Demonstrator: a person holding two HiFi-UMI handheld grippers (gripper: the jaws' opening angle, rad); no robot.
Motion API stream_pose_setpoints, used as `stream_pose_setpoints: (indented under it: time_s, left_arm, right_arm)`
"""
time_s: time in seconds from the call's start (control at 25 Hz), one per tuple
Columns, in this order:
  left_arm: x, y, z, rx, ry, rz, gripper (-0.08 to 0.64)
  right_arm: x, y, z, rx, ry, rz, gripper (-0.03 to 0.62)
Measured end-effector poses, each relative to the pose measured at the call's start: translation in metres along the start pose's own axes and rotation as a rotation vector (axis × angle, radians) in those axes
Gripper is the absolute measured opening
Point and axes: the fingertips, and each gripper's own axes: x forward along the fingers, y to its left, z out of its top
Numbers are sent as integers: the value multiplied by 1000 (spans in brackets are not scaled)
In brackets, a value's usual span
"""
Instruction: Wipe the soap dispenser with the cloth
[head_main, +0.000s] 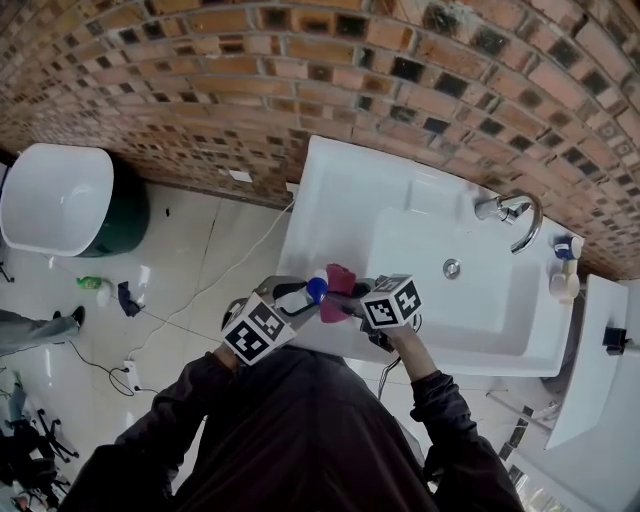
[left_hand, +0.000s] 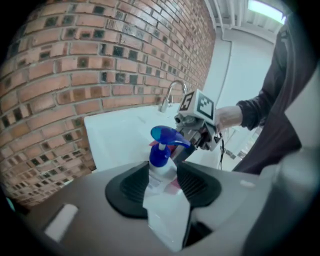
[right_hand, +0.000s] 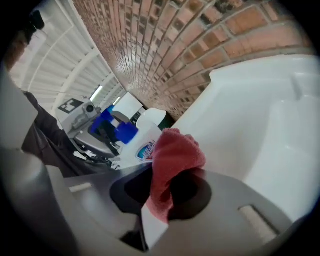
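The left fingers (left_hand: 131, 186) hold the soap dispenser (left_hand: 161, 165) between them by its body. It looks light, hard and slippery. The right fingers (right_hand: 195, 192) pinch the soft cloth (right_hand: 175, 155).

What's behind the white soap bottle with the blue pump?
In the left gripper view, a red cloth in the right claw, then the white sink. The bottle hides most of the cloth.

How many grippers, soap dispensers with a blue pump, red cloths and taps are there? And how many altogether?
grippers: 2 (left gripper, right gripper)
soap dispenser: 1
red cloth: 1
tap: 1
total: 5
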Motion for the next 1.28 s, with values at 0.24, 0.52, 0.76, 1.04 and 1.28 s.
stream_pose_setpoints:
  time_s: [0.24, 0.52, 0.76, 1.04, 1.28]
  left_arm:
    - [4, 2, -1, 13, 9, 30, 205]
    - [18, 12, -6, 57, 51, 104, 237]
    - [19, 11, -9, 178, 75, 18, 218]
    - [20, 8, -9, 249, 60, -94, 216]
    - [22, 6, -8, 244, 46, -121, 215]
  right_arm:
    - [23, -19, -21, -107, 118, -154, 69]
    - [24, 6, -17, -317, 151, -213, 69]
    - [-2, 13, -20, -370, 143, -202, 69]
    - [-71, 43, 50, -655, 18, -249, 69]
    - [-45, 25, 43, -903, 279, -251, 69]
